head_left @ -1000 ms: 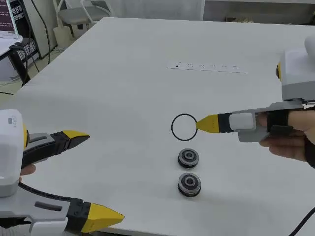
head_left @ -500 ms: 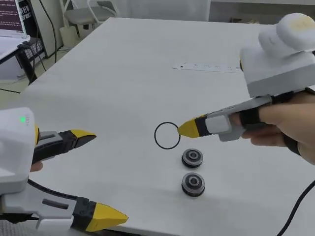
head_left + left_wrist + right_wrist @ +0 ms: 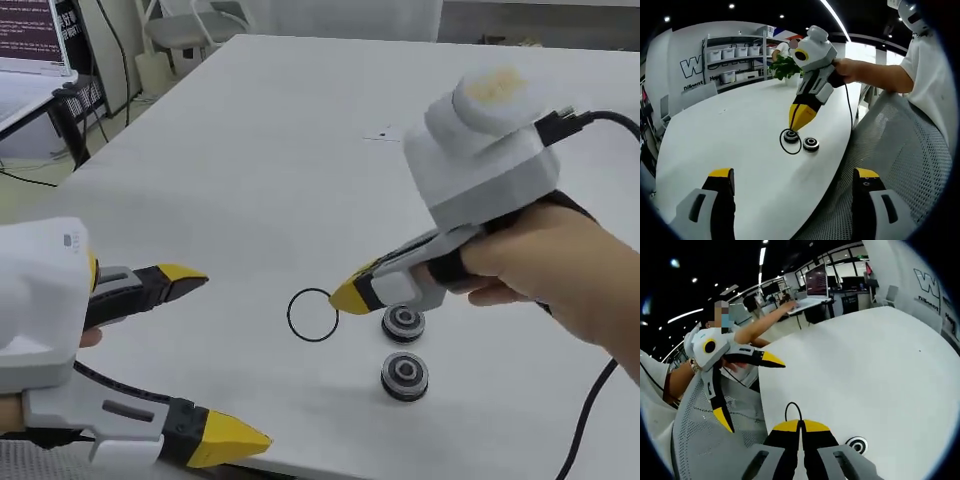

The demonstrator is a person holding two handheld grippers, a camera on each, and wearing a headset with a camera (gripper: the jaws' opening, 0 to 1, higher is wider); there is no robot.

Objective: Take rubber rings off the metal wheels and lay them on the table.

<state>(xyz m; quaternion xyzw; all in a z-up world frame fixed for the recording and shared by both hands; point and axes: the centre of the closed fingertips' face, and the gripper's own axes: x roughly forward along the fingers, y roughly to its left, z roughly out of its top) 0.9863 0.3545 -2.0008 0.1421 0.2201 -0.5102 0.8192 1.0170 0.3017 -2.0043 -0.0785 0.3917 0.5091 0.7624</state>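
Two metal wheels (image 3: 404, 322) lie beside one rubber ring (image 3: 290, 316) pinched by the right tool (image 3: 338, 297); left tool (image 3: 236, 360) gapes.

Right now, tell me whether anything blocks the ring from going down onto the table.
Nothing visible does. The right gripper is shut on the ring, with bare table under and left of it. The far wheel and near wheel lie to its right, clear of it.

Rubber ring (image 3: 312, 340) black; metal wheels (image 3: 404, 322) dark grey; table (image 3: 250, 150) white.
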